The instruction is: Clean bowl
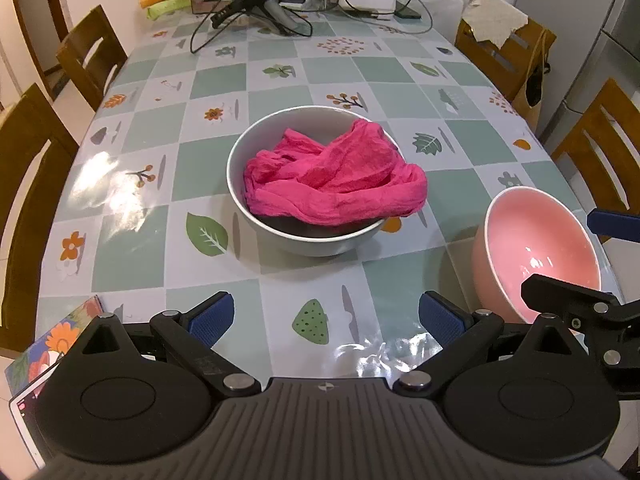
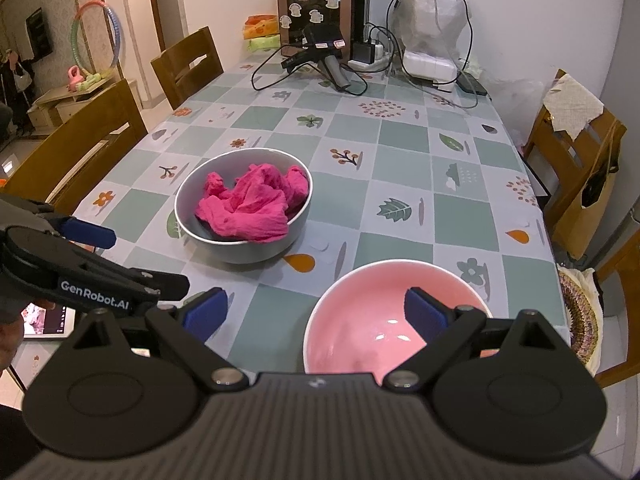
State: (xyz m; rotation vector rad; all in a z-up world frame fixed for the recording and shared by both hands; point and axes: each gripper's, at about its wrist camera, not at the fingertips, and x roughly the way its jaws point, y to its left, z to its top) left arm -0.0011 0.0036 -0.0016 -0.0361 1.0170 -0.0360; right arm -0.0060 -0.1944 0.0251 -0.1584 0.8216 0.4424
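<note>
Two bowls stand on the table (image 1: pixel 280 80), which wears a checked cloth printed with leaves and flowers. The grey bowl (image 1: pixel 256 208) sits about mid-table, a crumpled pink cloth (image 1: pixel 336 176) heaped inside it and spilling over its right rim. The pink bowl (image 2: pixel 360 320), empty and glossy, sits close to the near right corner, well apart from the grey one.

The left gripper (image 1: pixel 326 316) hovers over bare tablecloth at the near edge with its blue pads spread wide and nothing between them. The right gripper (image 2: pixel 316 312) is likewise splayed, one pad over the pink bowl's hollow and the other outside its left rim; contact cannot be made out.

Along the far edge lie a tangle of black cables (image 2: pixel 280 68), a charger block (image 2: pixel 362 53) and a brown appliance (image 2: pixel 320 4). Wooden chairs (image 2: pixel 188 64) line both long sides.
</note>
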